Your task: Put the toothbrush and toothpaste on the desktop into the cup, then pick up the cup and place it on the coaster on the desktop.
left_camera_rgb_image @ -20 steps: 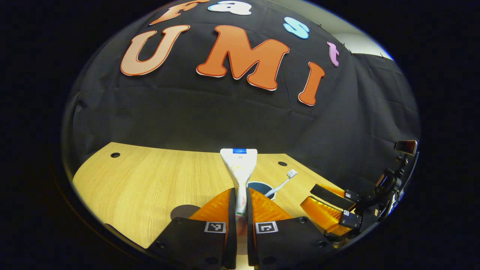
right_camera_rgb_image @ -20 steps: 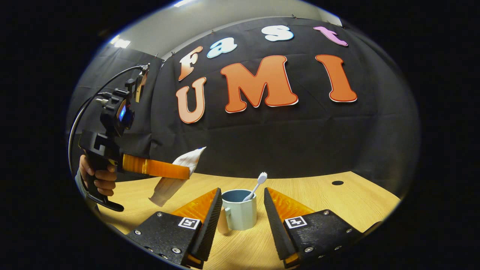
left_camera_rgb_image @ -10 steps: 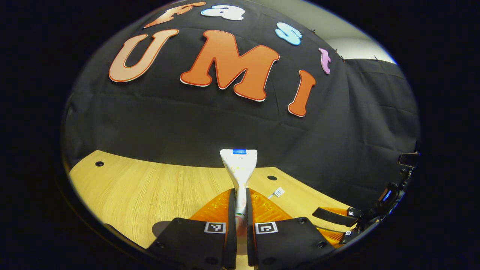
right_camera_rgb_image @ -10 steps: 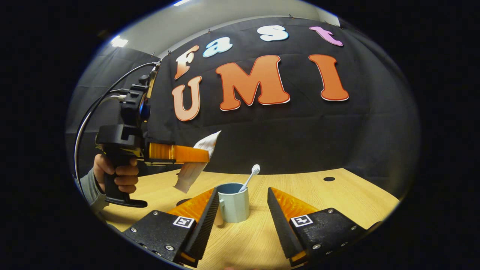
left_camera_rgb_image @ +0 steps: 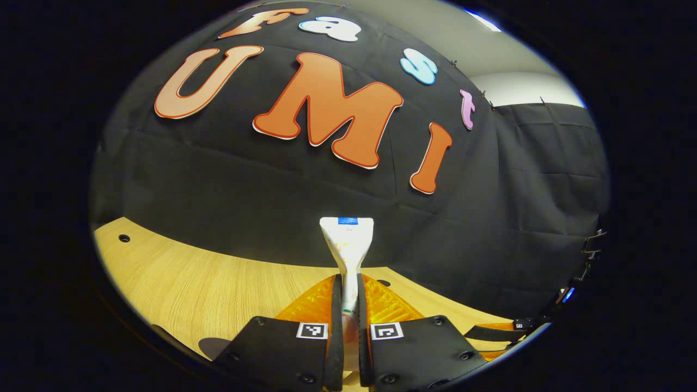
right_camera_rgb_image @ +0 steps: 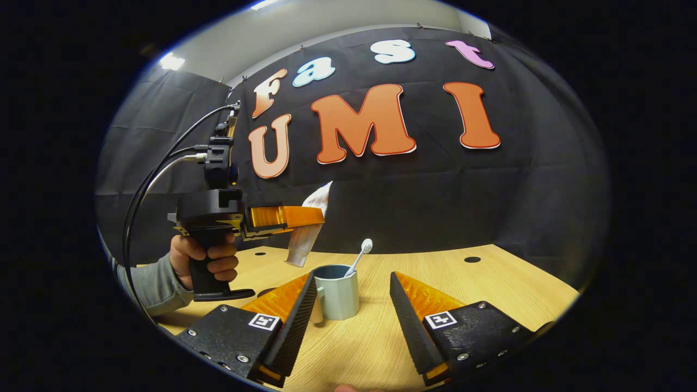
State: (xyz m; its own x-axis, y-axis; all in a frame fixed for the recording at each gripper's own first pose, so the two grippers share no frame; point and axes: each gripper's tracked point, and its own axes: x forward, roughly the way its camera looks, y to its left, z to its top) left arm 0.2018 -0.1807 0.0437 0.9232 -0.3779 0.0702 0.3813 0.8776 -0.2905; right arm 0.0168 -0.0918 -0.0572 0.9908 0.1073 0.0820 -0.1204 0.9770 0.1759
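My left gripper (left_camera_rgb_image: 348, 283) is shut on a white toothpaste tube (left_camera_rgb_image: 347, 239) whose flat end points away from the camera. In the right gripper view, that left gripper (right_camera_rgb_image: 321, 216) is held in the air by a hand (right_camera_rgb_image: 204, 261). The toothpaste tube (right_camera_rgb_image: 309, 228) hangs from it steeply tilted, cap end down, just above and left of the cup's rim. The pale blue cup (right_camera_rgb_image: 337, 296) stands on the wooden desktop (right_camera_rgb_image: 490, 288) with a white toothbrush (right_camera_rgb_image: 360, 255) leaning in it, head up. My right gripper (right_camera_rgb_image: 352, 279) is open, its fingers on either side of the cup without touching it.
A dark round patch (right_camera_rgb_image: 265, 292), perhaps the coaster, lies on the desktop left of the cup, and a similar dark patch (left_camera_rgb_image: 209, 345) shows in the left gripper view. Cable holes (right_camera_rgb_image: 472, 259) dot the desktop. Cables run up from the left gripper.
The left gripper has lifted and moved toward the cup, and the toothpaste tube has turned more upright over it. The right gripper has stayed open around the cup.
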